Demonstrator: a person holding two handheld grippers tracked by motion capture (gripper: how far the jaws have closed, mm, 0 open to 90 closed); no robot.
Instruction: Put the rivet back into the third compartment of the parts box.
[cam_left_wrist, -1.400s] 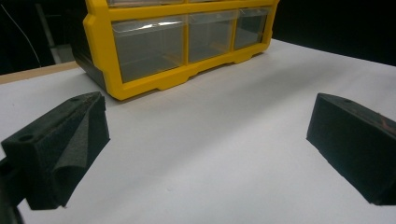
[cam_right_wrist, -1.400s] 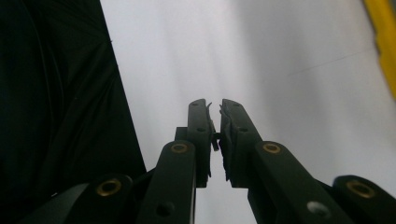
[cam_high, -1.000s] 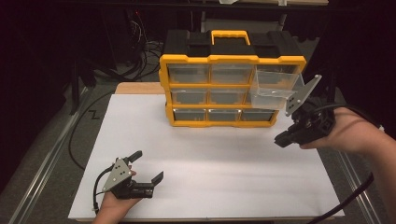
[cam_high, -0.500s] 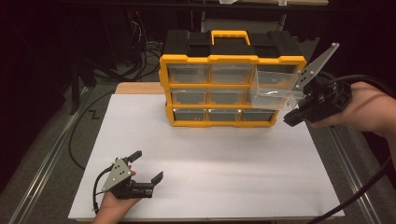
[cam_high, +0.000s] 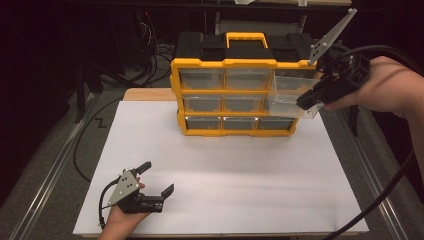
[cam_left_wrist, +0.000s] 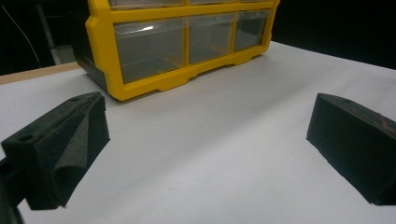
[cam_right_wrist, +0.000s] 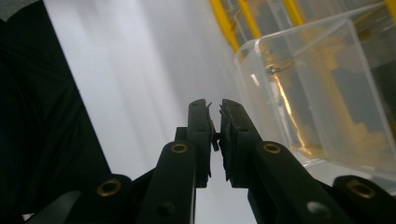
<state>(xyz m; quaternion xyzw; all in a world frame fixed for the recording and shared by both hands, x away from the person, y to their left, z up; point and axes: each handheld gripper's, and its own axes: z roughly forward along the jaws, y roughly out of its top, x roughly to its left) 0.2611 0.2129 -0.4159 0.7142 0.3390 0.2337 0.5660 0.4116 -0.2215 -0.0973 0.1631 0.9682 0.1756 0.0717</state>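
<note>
The left tongs (cam_high: 156, 179) are lying low on the white sheet (cam_high: 240, 170) that is covering the bench, well in front of the yellow drawer organizer (cam_high: 235, 90) and to its left. Their jaws are standing wide apart and are grasping nothing; in the left gripper view they are framing the bottom row of clear drawers (cam_left_wrist: 187, 42). I think this hand is only waiting there, out of the way.

At the right end of the organizer, a clear drawer (cam_high: 292, 97) is sticking out of its slot in the middle row. The right tongs (cam_high: 306, 101) are beside its front corner, with jaws clenched together and nothing between them (cam_right_wrist: 214, 135). Probably they are positioned there for pushing the drawer back in.
</note>
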